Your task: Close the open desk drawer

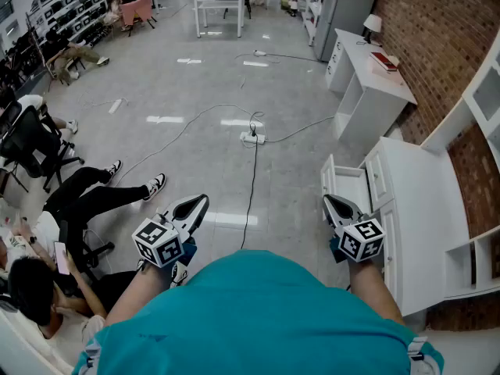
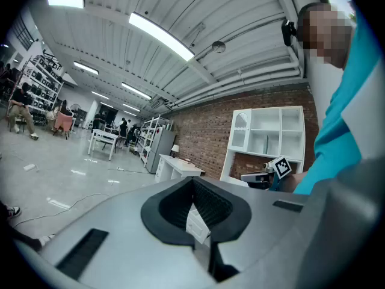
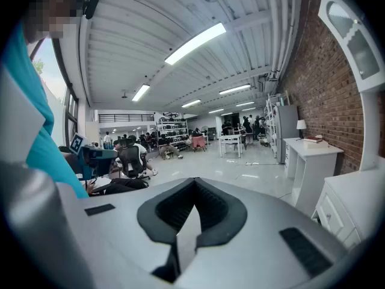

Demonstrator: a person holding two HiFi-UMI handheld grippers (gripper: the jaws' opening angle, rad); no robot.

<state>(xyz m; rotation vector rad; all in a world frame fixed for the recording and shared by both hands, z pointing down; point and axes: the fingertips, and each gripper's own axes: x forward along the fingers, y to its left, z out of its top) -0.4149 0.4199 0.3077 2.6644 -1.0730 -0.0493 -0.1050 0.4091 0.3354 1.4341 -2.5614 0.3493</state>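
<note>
We hold the left hand-held gripper (image 1: 203, 199) and right hand-held gripper (image 1: 327, 199) clenched, empty; the right is near the open drawer (image 1: 348, 187) of the white bench (image 1: 416, 180).

Bright, even light falls from ceiling strip lights (image 2: 161, 36), mirrored as pale glare patches on the glossy floor (image 1: 156, 76). Shadows are faint. Both gripper views bow strongly, with black vignetted corners.

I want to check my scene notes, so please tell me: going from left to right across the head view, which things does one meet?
Black office chair → left gripper → power strip → right gripper → white desk. The open drawer overlaps the right gripper, so I leave it out.
</note>
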